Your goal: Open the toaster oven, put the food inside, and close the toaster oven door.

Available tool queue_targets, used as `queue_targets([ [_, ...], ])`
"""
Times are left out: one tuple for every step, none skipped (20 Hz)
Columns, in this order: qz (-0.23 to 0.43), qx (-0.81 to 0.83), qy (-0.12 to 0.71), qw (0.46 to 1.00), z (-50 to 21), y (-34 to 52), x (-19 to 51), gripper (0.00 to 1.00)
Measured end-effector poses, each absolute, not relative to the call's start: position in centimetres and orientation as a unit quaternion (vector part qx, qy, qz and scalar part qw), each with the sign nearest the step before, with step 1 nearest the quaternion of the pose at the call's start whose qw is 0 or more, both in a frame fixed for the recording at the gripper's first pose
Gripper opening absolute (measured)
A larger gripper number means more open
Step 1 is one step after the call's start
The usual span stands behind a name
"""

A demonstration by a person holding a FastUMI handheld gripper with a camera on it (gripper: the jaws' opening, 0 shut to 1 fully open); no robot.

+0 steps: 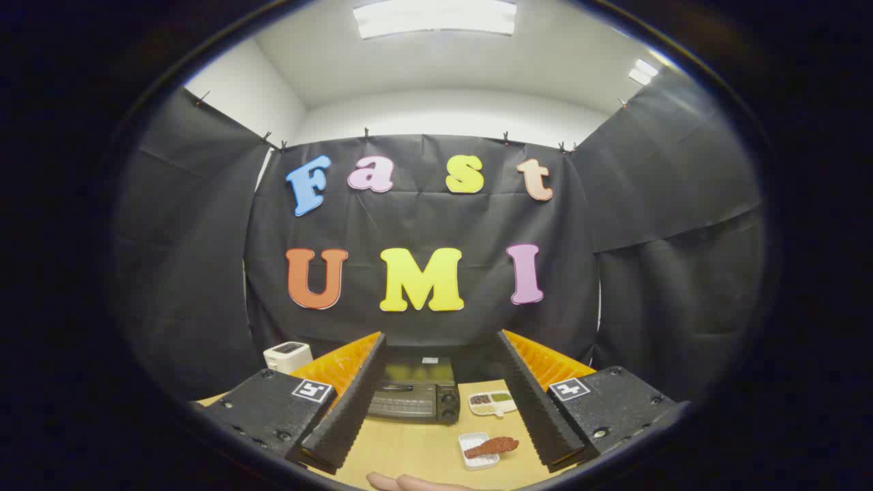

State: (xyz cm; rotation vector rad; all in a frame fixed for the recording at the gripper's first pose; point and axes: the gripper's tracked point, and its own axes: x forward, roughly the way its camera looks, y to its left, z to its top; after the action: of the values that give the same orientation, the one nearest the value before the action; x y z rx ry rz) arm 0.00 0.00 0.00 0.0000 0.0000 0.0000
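A black toaster oven (pixel 415 394) stands on the wooden table (pixel 409 447) beyond my fingers, seen between them, its door shut. A reddish-brown piece of food (pixel 492 447) lies across a small white tray (pixel 477 451) nearer to me, close to the right finger's inner side. My gripper (pixel 440 341) is open and held well above the table, nothing between its black ribbed fingers (pixel 351 399), which have orange outer sides.
A small white plate (pixel 492 403) with brown and green portions sits right of the oven. A white toaster (pixel 288 356) stands behind the left finger. A person's hand (pixel 409 483) rests at the table's near edge.
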Motion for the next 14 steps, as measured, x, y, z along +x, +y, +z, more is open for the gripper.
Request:
queue_targets([
  [0.000, -0.001, -0.001, 1.000, 0.2, 0.1, 0.0, 1.00],
  [0.001, -0.001, -0.002, 1.000, 0.2, 0.2, 0.0, 1.00],
  [0.001, -0.002, -0.002, 1.000, 0.2, 0.2, 0.2, 1.00],
  [0.002, -0.002, 0.000, 1.000, 0.0, 0.3, 0.3, 1.00],
  [0.003, -0.001, 0.003, 1.000, -0.2, 0.5, 0.5, 1.00],
  [0.004, -0.001, 0.007, 1.000, -0.5, 0.5, 0.8, 1.00],
  [0.003, 0.000, 0.011, 1.000, -0.7, 0.5, 1.1, 1.00],
  [0.001, -0.001, 0.015, 1.000, -0.9, 0.4, 1.3, 1.00],
  [-0.001, -0.001, 0.018, 1.000, -1.1, 0.3, 1.7, 1.00],
  [-0.003, -0.001, 0.022, 1.000, -1.3, 0.2, 2.0, 1.00],
  [-0.005, 0.000, 0.026, 1.000, -1.6, 0.1, 2.4, 1.00],
  [-0.007, 0.000, 0.031, 1.000, -1.9, 0.0, 2.8, 1.00],
  [-0.009, 0.000, 0.037, 0.999, -2.3, 0.0, 3.2, 1.00],
  [-0.008, 0.001, 0.040, 0.999, -2.6, 0.1, 3.7, 1.00],
])
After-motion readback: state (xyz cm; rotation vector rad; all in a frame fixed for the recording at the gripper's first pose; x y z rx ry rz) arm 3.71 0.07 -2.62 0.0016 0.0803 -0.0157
